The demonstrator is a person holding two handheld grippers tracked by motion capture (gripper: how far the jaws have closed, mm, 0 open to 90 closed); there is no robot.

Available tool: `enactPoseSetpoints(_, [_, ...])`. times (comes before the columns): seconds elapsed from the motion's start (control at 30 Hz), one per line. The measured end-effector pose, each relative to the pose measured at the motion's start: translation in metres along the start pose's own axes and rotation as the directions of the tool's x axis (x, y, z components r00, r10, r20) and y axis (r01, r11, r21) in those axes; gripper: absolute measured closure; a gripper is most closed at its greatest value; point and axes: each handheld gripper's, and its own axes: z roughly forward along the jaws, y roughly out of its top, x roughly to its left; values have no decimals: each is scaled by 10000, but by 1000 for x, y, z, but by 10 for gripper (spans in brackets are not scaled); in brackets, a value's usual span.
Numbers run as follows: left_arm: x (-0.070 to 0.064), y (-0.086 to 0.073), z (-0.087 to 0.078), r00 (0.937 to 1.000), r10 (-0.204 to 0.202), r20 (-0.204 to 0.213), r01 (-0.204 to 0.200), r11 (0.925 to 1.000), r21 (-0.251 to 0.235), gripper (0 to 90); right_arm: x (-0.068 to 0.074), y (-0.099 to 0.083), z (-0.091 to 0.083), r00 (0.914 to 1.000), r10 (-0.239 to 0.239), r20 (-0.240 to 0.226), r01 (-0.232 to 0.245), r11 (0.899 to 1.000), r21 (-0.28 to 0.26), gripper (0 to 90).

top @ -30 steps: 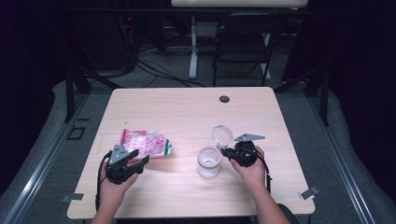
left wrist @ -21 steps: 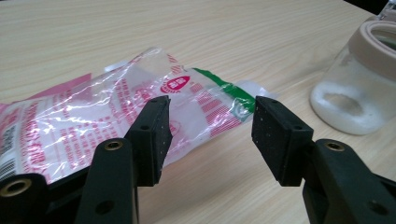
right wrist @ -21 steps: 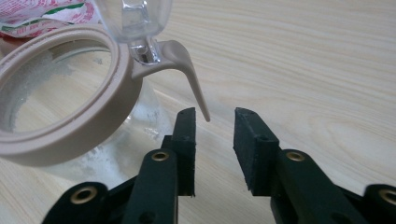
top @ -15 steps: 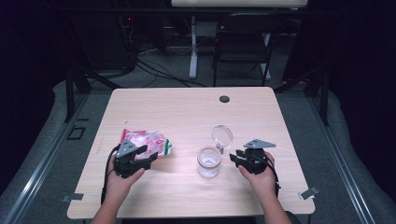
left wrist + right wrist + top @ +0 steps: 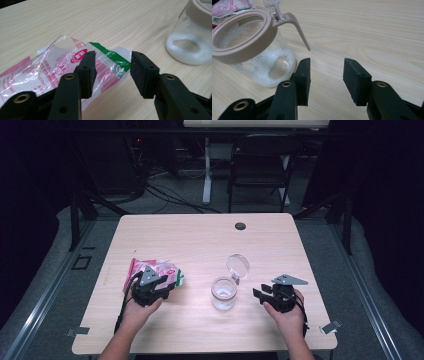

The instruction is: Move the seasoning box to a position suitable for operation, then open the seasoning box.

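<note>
The left tool [image 5: 112, 68] hangs spread over the torn green corner of the plastic bag [image 5: 62, 67], lined up to pinch it. The right tool [image 5: 326, 77], also spread and empty, waits just beside the open glass jar [image 5: 254, 50] on the worktop [image 5: 374, 32], likely to steady it for pouring.
</note>
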Motion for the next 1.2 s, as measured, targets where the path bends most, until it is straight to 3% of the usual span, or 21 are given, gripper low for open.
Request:
enactPoseSetpoints(0.13, [-4, 0, 4, 9991, 429, -10, -429, 9986, 297, 469, -1, -1, -1, 10000, 66, 8, -66, 10000, -51, 576])
enactPoseSetpoints(0.23, [-9, 1, 5, 9967, 757, -292, -745, 9964, 402, 418, -1, -1, -1, 9999, 97, -41, -97, 9999, -55, 574])
enactPoseSetpoints(0.43, [-13, 0, 8, 9933, 1102, -348, -1080, 9923, 600, 382, -1, 0, -1, 9999, 83, -85, -83, 10000, -21, 572])
enactPoseSetpoints(0.67, [-14, -3, 13, 9829, 1635, -851, -1548, 9828, 1005, 373, 0, 0, -1, 9999, 77, -119, -77, 10000, -19, 570])
enactPoseSetpoints(0.87, [-10, -8, 24, 9633, 2249, -1465, -2001, 9655, 1668, 369, 0, -1, 0, 10000, 16, -87, -16, 10000, 22, 568])
enactPoseSetpoints(1.0, [-8, -10, 29, 9525, 2474, -1778, -2143, 9589, 1863, 383, 0, -1, 0, 10000, -35, -88, 36, 10000, 62, 567])
enactPoseSetpoints(1.1, [-5, -11, 31, 9475, 2505, -1990, -2137, 9584, 1892, 394, 0, -1, 0, 10000, -31, -90, 32, 10000, 75, 565])
enactPoseSetpoints(1.2, [-1, -13, 34, 9496, 2340, -2084, -1960, 9625, 1874, 423, 0, -1, 0, 10000, -35, -92, 35, 10000, 69, 564])
